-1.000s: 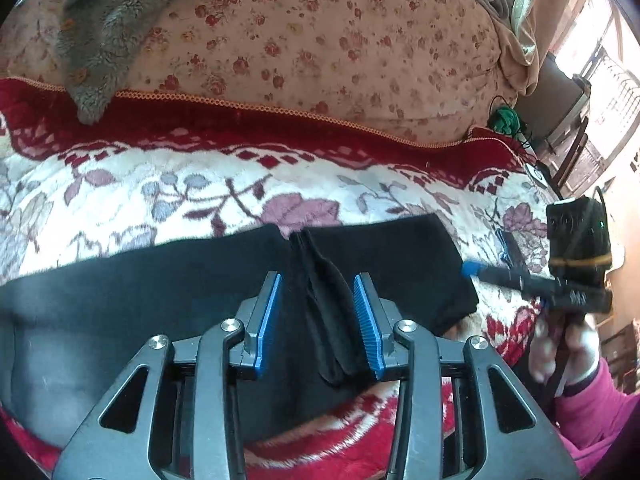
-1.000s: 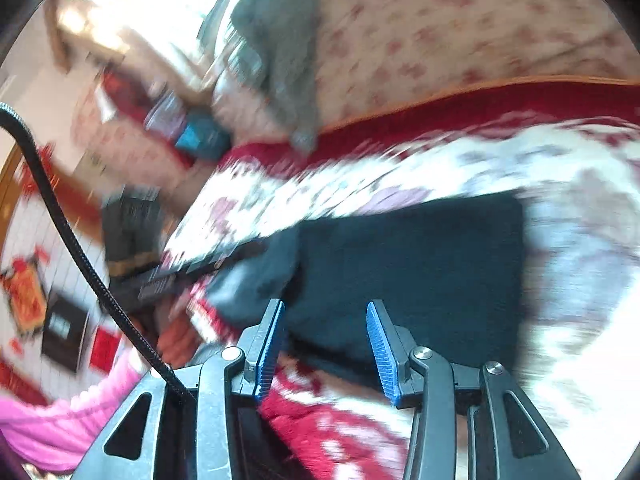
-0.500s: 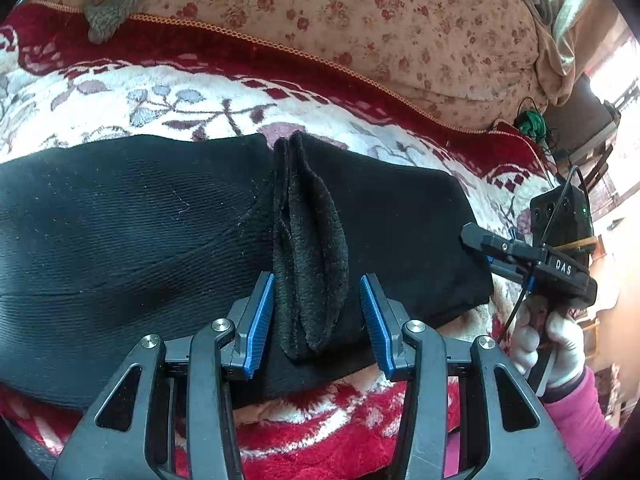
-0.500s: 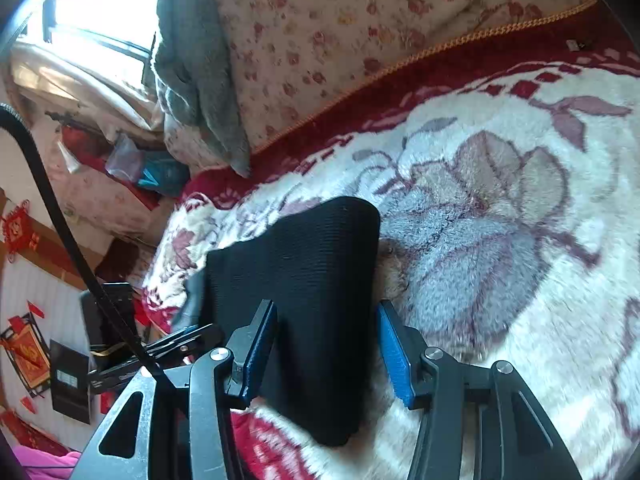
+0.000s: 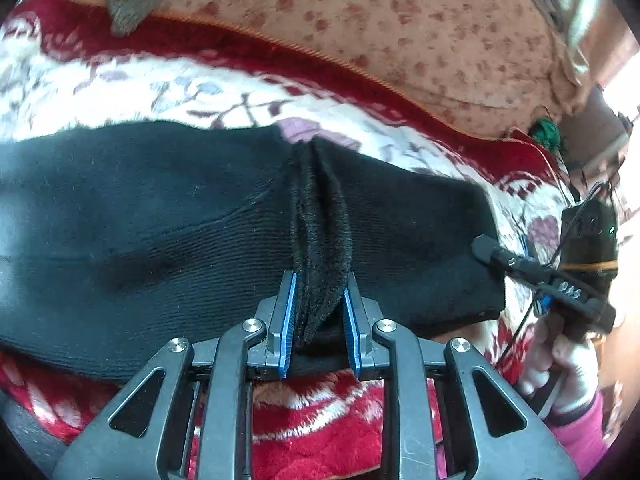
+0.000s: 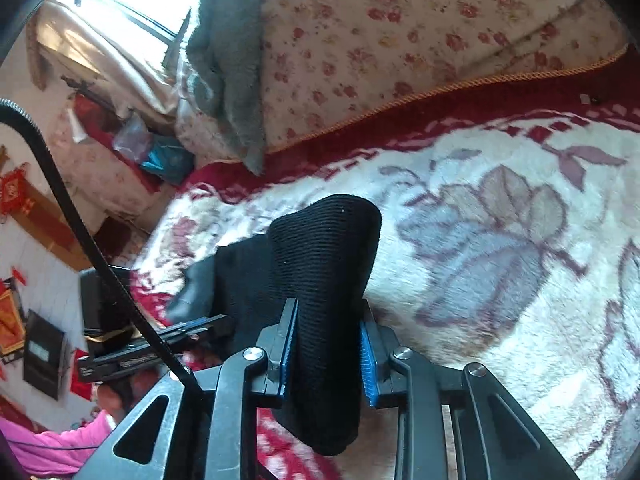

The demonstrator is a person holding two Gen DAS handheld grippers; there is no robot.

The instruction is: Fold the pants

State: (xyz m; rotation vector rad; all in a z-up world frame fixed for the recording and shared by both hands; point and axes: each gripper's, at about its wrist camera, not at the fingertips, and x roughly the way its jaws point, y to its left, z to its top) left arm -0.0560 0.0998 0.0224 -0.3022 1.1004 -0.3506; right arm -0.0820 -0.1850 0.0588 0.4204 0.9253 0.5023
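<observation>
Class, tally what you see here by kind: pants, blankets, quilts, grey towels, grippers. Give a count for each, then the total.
Pants: 1
Blankets: 1
Quilts: 1
Grey towels: 1
Grippers: 2, left gripper and right gripper
Total: 6

Home bedroom: floral blanket [image 6: 500, 240], quilt [image 6: 380, 40]
</observation>
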